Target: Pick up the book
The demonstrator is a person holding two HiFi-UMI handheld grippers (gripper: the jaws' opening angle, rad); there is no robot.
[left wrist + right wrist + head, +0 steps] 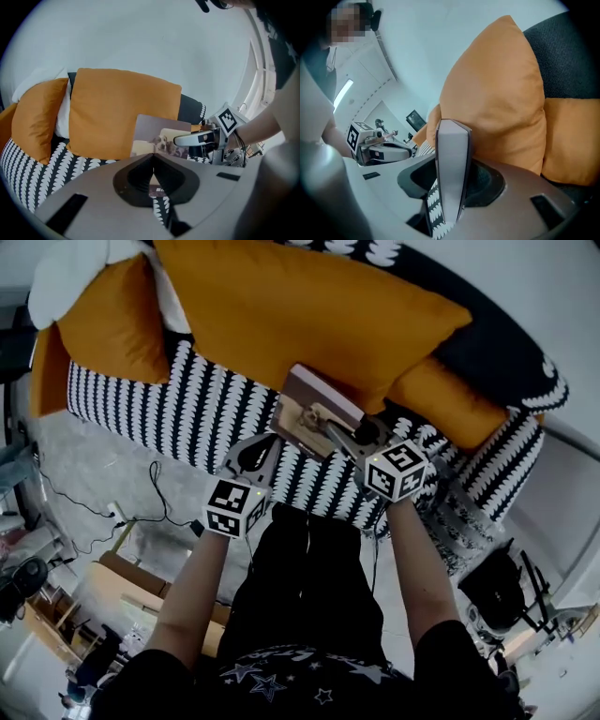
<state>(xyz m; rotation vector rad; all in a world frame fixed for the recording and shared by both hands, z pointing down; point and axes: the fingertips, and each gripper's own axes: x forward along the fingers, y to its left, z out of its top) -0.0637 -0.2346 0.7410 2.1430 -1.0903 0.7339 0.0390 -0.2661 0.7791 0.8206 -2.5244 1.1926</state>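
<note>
We read this as a home-style lounge corner set up inside a lab/work room. Home side: a sofa point(225, 413) w/ a black-and-white patterned cover, big orange cushions point(300, 306) and a white pillow point(61, 282), all vs. a plain pale wall point(140, 37). Work side: loose cables point(155, 488) trailing over the grey floor point(89, 456), cardboard boxes point(131, 582) nearby, and dark equipment on stands point(497, 592) by the sofa's end.
</note>
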